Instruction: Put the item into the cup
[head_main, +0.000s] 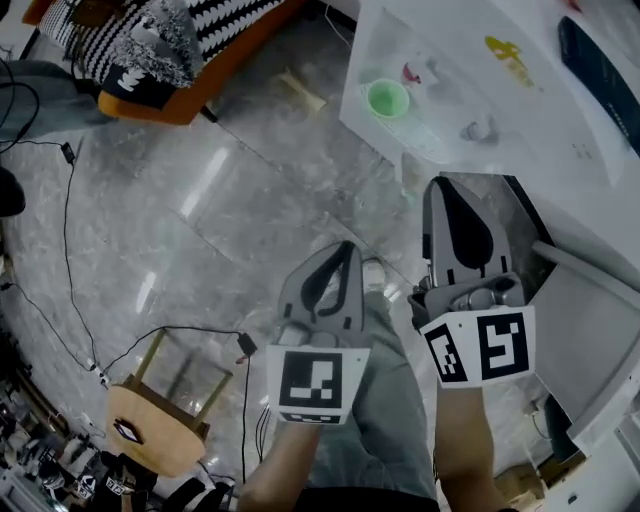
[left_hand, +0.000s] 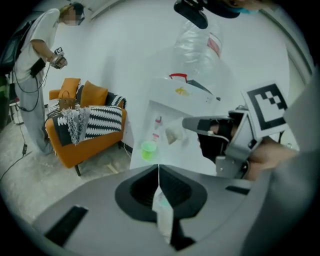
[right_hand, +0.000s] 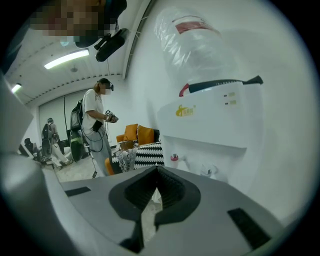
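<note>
A green cup (head_main: 387, 98) (left_hand: 148, 150) stands on the white water dispenser's tray (head_main: 445, 90), under its taps. My left gripper (head_main: 340, 252) (left_hand: 159, 167) is shut on a small white tea bag (left_hand: 163, 215); its thin string runs up to the jaw tips. This gripper hangs over the floor, short of the dispenser and well apart from the cup. My right gripper (head_main: 441, 186) (right_hand: 158, 171) is shut with nothing clearly between its jaws. It points at the dispenser's front and also shows as the right gripper (left_hand: 189, 123) in the left gripper view.
The dispenser (right_hand: 210, 115) carries a clear water bottle (left_hand: 200, 45) on top. An orange sofa (head_main: 180, 70) (left_hand: 85, 132) with striped cushions stands at the left. A wooden stool (head_main: 155, 430) and floor cables (head_main: 70, 230) lie nearby. A person (left_hand: 37, 75) stands by the sofa.
</note>
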